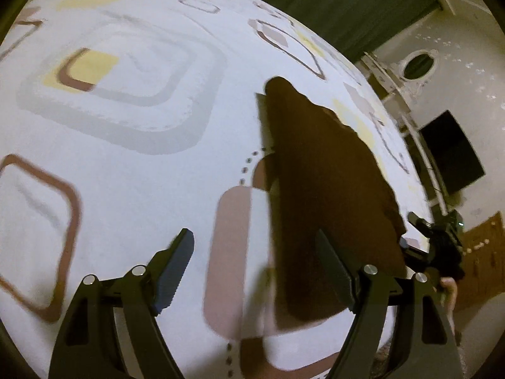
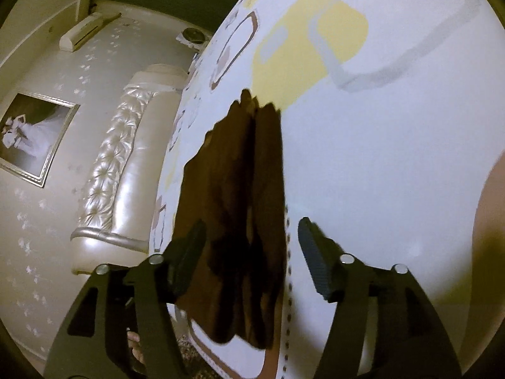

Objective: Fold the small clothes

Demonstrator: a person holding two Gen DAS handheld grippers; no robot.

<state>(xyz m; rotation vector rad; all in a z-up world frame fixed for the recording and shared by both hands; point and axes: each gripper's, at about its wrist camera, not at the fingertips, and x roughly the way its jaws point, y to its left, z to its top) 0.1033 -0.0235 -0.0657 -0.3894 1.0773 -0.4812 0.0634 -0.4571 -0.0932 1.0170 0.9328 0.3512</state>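
A small dark brown garment [image 1: 325, 189] lies flat on the white patterned bedsheet [image 1: 132, 158], folded lengthwise into a long narrow shape. My left gripper [image 1: 254, 259] is open and empty above the sheet, with the garment's near end beside its right finger. In the right wrist view the garment [image 2: 240, 208] runs between my fingers, with a fold line down its middle. My right gripper [image 2: 252, 246] is open above its near end and holds nothing. The other gripper [image 1: 442, 240] shows at the right edge of the left wrist view.
The bed's edge runs close along the garment's side. A padded cream headboard [image 2: 126, 158] and a framed photo [image 2: 31, 139] on the wall lie beyond it. A dark screen [image 1: 451, 151] hangs on the wall. A wooden cabinet [image 1: 483, 252] stands low at right.
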